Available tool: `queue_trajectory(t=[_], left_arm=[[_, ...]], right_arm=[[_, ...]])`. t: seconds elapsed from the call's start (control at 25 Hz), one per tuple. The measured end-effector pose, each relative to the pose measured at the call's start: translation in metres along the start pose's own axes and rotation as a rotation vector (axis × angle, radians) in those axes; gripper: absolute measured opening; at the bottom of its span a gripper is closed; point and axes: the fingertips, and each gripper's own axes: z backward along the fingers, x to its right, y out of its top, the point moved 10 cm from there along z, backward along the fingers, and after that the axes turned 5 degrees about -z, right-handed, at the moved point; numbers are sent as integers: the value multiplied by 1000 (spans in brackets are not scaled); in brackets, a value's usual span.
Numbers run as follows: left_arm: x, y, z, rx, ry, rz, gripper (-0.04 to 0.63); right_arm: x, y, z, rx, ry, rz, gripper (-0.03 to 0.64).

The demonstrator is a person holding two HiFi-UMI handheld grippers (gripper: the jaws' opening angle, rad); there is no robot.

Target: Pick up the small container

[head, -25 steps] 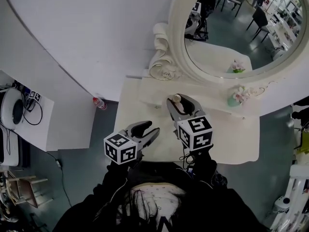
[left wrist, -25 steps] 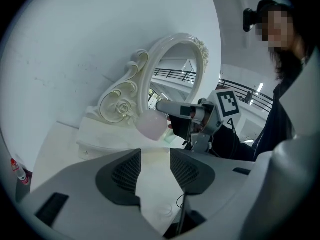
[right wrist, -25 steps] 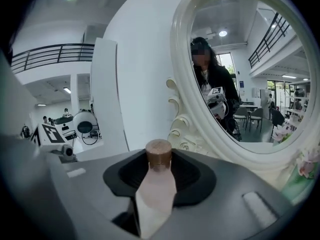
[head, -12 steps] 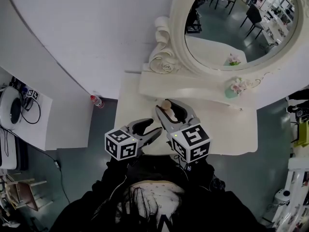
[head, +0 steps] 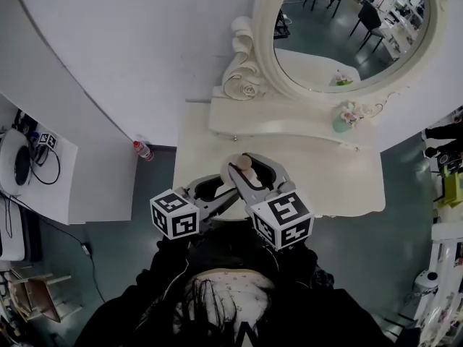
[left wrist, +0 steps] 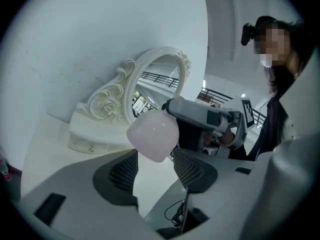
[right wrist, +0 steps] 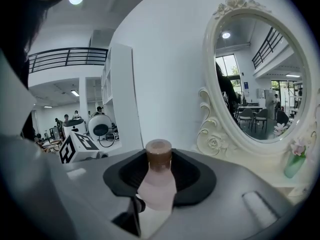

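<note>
**A:** Step in hand?

**B:** The pick-up is judged nearly complete. The small container (right wrist: pixel 157 184), a pale pink plastic bottle with a brown round cap (right wrist: pixel 159 151), is clamped between the black pads (right wrist: pixel 196 176) of the grey right gripper (head: pixel 251 168). The jaws are set fairly wide, since the bottle body fills them. The bottle is held over the near edge of the cream-white dressing table (head: pixel 340 186), apparently clear of the top (no contact can be made out).

**A:** And the grey left gripper (head: pixel 219 191)?

**B:** Nothing is held by it. Its jaws have just been opening and are spread wide. In the left gripper view the bottle's rounded body is seen close ahead of the tips, and it is not pressed by the pads. Whether it reaches into the gap cannot be told.

**A:** Attitude of the bottle?

**B:** The long axis is read as roughly upright, cap uppermost and base downward. A slight tilt cannot be ruled out.

**A:** What is called for next?

**B:** A steady squeeze is needed on the right, with the bottle held cap-up. The left gripper is best drawn aside so the body is not knocked. The smooth rounded plastic is judged liable to slip if the grip is eased.
</note>
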Motion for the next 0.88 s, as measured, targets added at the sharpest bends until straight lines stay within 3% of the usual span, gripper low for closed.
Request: queue_trajectory(t=[0.36, 0.88], left_arm=[[22, -23, 18, -43, -21, -29, 206], [53, -49, 5, -136, -118, -44, 207]], right_arm=[[-24, -23, 27, 18, -50, -60, 150], [-33, -53, 76, 33, -167, -118, 150]])
